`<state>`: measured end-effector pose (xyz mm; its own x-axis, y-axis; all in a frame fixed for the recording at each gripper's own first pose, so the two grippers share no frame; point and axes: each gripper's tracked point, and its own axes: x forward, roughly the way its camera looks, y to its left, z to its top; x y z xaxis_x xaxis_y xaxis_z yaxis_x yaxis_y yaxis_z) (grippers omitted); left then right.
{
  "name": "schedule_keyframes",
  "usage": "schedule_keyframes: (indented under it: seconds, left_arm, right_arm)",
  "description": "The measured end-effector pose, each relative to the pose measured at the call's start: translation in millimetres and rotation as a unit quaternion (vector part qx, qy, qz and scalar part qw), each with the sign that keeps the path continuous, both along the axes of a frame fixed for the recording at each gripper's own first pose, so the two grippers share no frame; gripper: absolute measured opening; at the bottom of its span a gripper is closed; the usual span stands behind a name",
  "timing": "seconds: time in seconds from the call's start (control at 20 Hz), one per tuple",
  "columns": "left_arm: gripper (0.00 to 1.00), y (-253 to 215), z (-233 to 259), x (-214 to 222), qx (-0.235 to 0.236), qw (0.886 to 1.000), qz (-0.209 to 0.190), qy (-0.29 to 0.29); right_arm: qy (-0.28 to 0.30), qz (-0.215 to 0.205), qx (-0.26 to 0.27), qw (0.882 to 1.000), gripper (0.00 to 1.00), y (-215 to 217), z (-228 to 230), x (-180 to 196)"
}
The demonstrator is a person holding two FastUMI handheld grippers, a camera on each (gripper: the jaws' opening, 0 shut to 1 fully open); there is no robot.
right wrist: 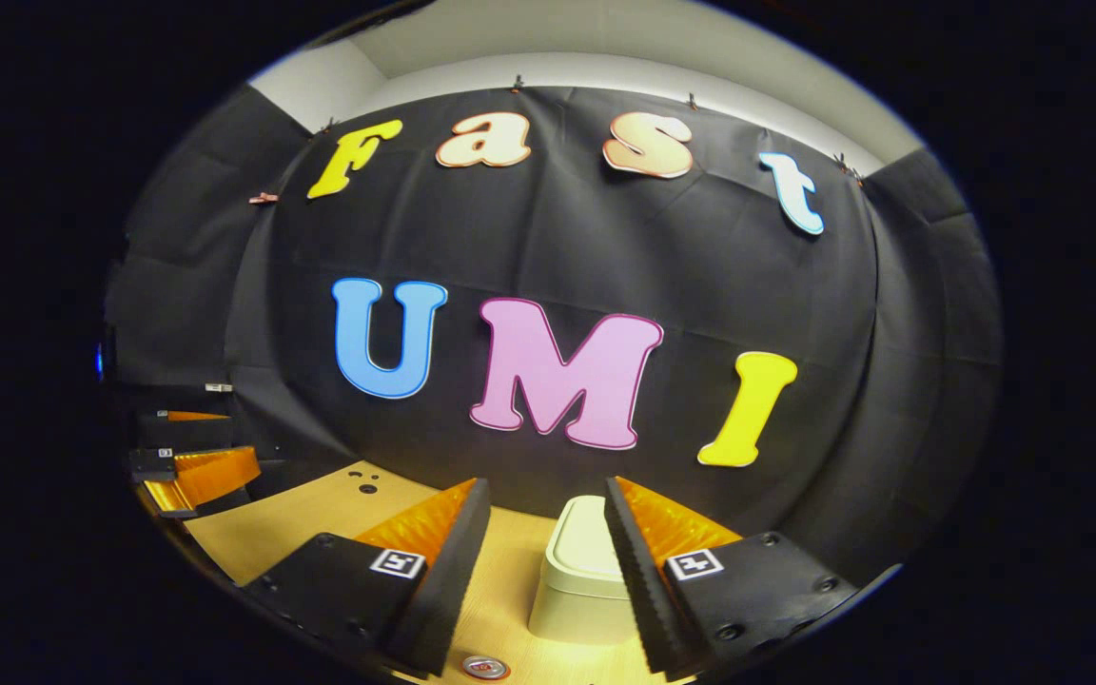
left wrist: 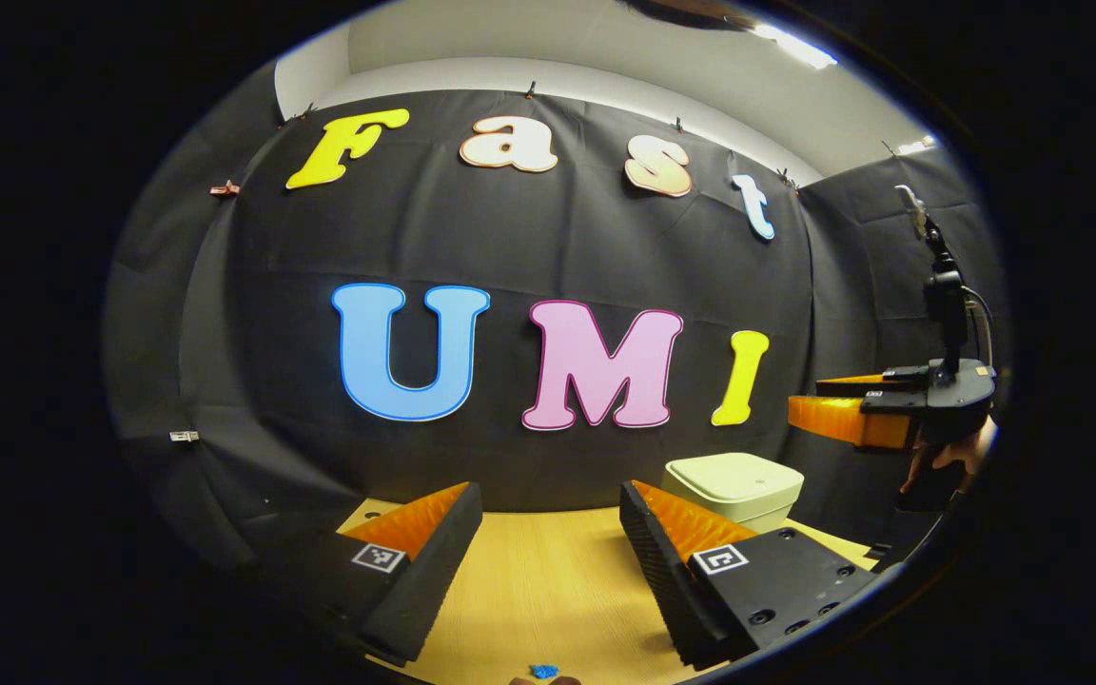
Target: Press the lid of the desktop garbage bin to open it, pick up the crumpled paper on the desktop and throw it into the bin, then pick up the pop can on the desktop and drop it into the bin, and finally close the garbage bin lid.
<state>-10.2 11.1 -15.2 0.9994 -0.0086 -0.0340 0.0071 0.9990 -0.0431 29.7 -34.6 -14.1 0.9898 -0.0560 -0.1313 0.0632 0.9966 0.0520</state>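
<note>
The pale desktop bin [left wrist: 733, 485] stands on the wooden table [left wrist: 548, 590] with its lid down, just right of my left gripper's right finger. My left gripper [left wrist: 548, 490] is open and holds nothing. In the right gripper view the bin [right wrist: 586, 571] sits close ahead between the fingers of my open right gripper [right wrist: 548, 485], partly hidden by the right finger. A round red-and-silver can top [right wrist: 484, 668] peeks in at the bottom edge. A small blue crumpled scrap [left wrist: 543, 671] lies at the bottom edge of the left gripper view; too little shows to name it.
The right gripper [left wrist: 852, 414], held by a hand [left wrist: 948, 457], hovers above and to the right of the bin. The left gripper [right wrist: 196, 476] shows at the far left over the table [right wrist: 291, 518]. Black cloth walls close the back and sides.
</note>
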Motion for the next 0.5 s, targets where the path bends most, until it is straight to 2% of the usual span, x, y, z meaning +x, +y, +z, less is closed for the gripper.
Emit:
schedule_keyframes:
  seconds: [0.15, 0.2, 0.25, 0.35, 0.4, 0.5]
  left_arm:
    - [0.94, -1, 2, 1, 0.002, 1.0, 0.001, -0.003]
    - [0.94, -1, -1, 3, 0.001, 1.0, 0.003, 0.0]
    - [0.94, -2, -1, 3, -0.002, 1.0, 0.003, 0.001]
    - [0.94, -2, -2, 3, -0.006, 1.0, 0.004, 0.002]
    - [0.94, -4, -4, 2, -0.005, 1.0, 0.004, 0.003]
    - [0.94, -4, -6, 3, -0.003, 1.0, 0.002, 0.005]
  right_arm:
    - [0.037, -0.012, -0.001, 0.999, 0.33, -21, -18, 14]
    - [0.051, -0.017, -0.009, 0.999, 0.26, -29, -25, 20]
    - [0.063, -0.02, -0.015, 0.998, 0.08, -38, -31, 23]
    - [0.089, -0.025, -0.032, 0.995, 0.04, -53, -48, 36]
    - [0.099, -0.02, -0.03, 0.994, 0.08, -57, -53, 39]
    - [0.125, -0.019, -0.016, 0.992, 0.05, -65, -66, 46]
